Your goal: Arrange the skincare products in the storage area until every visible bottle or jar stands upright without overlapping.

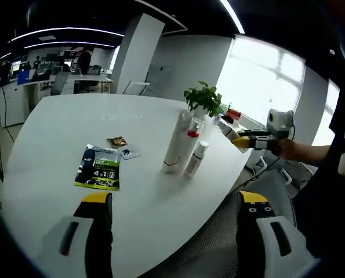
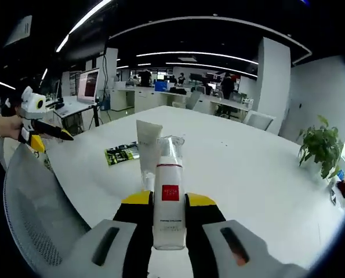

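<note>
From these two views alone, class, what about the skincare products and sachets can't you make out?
- Green sachet: small print blurred, left gripper view.
- Small packets: too small to identify.
- Red-labelled bottle: base hidden between the right gripper jaws, right gripper view.
- White tube: partly behind that bottle.
- Small bottle: label unreadable.

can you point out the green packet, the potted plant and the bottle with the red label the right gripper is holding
green packet (image 1: 98, 168), left gripper view, middle of its printed front
potted plant (image 1: 203, 97), left gripper view, on its leaves
bottle with the red label (image 2: 170, 200), right gripper view, on its body just below the label
</note>
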The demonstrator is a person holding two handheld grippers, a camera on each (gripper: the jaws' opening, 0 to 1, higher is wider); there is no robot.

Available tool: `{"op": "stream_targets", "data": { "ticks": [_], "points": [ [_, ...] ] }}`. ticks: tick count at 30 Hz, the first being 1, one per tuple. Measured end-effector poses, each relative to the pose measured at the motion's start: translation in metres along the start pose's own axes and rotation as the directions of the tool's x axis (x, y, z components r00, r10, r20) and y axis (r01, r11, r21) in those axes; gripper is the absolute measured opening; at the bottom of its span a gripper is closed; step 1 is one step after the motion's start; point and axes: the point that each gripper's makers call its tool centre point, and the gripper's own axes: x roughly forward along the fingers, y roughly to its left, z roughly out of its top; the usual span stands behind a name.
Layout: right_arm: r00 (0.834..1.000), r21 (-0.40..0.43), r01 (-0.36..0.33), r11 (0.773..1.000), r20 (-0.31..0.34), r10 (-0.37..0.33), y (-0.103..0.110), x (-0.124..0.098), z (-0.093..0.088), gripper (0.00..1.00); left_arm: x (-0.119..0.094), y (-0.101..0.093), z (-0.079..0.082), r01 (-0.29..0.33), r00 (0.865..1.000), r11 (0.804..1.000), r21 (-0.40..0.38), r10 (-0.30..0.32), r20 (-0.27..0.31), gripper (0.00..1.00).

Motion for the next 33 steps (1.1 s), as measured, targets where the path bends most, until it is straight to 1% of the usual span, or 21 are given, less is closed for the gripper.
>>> {"op": "stream_targets", "data": {
  "ticks": [3, 6, 8, 11, 13, 14, 16, 17, 18, 22, 25, 31, 33],
  "points": [
    [1.000, -0.003, -0.020, 1.000, 0.010, 0.020, 0.014, 0.004, 0.005, 0.20, 0.001, -0.003, 0.004, 0.010, 1.000, 1.000, -0.005, -0.010, 0.009, 0.81],
    [0.998, 0.000, -0.054, 0.999, 0.039, 0.054, 0.030, 0.010, 0.016, 0.20, 0.002, -0.012, 0.011, 0.028, 0.999, 1.000, -0.003, -0.028, 0.018, 0.80],
    [0.995, -0.014, -0.079, 0.997, 0.055, 0.080, 0.041, 0.014, 0.023, 0.20, 0.004, -0.013, 0.014, 0.038, 0.999, 0.999, -0.004, -0.038, 0.025, 0.79],
    [0.991, -0.036, -0.112, 0.993, 0.071, 0.115, 0.062, 0.022, 0.031, 0.20, 0.006, -0.017, 0.020, 0.057, 0.997, 0.998, -0.023, -0.056, 0.051, 0.79],
    [0.987, -0.024, -0.133, 0.991, 0.085, 0.135, 0.075, 0.027, 0.035, 0.20, 0.006, -0.021, 0.025, 0.073, 0.995, 0.996, -0.044, -0.070, 0.075, 0.78],
    [0.986, -0.023, -0.138, 0.990, 0.088, 0.139, 0.078, 0.027, 0.036, 0.20, 0.006, -0.022, 0.026, 0.077, 0.994, 0.996, -0.050, -0.073, 0.080, 0.78],
    [0.984, -0.049, -0.150, 0.987, 0.094, 0.154, 0.092, 0.031, 0.041, 0.20, 0.007, -0.022, 0.027, 0.084, 0.993, 0.995, -0.061, -0.079, 0.088, 0.78],
    [0.983, -0.086, -0.152, 0.985, 0.088, 0.159, 0.099, 0.032, 0.042, 0.20, 0.007, -0.022, 0.028, 0.087, 0.993, 0.994, -0.065, -0.081, 0.091, 0.78],
    [0.982, -0.099, -0.155, 0.983, 0.089, 0.164, 0.104, 0.033, 0.043, 0.20, 0.007, -0.023, 0.029, 0.091, 0.992, 0.993, -0.073, -0.083, 0.098, 0.78],
    [0.977, -0.131, -0.177, 0.975, 0.099, 0.190, 0.127, 0.036, 0.049, 0.20, 0.004, -0.023, 0.033, 0.102, 0.988, 0.989, -0.105, -0.088, 0.123, 0.77],
    [0.969, -0.149, -0.201, 0.968, 0.114, 0.218, 0.147, 0.037, 0.055, 0.20, 0.002, -0.025, 0.035, 0.112, 0.985, 0.984, -0.136, -0.093, 0.143, 0.76],
    [0.957, -0.193, -0.229, 0.954, 0.136, 0.257, 0.172, 0.039, 0.065, 0.20, 0.000, -0.034, 0.040, 0.148, 0.976, 0.969, -0.196, -0.111, 0.187, 0.74],
    [0.954, -0.198, -0.232, 0.953, 0.144, 0.262, 0.175, 0.039, 0.068, 0.20, 0.001, -0.033, 0.042, 0.143, 0.975, 0.966, -0.216, -0.099, 0.200, 0.71]
  ]
}}
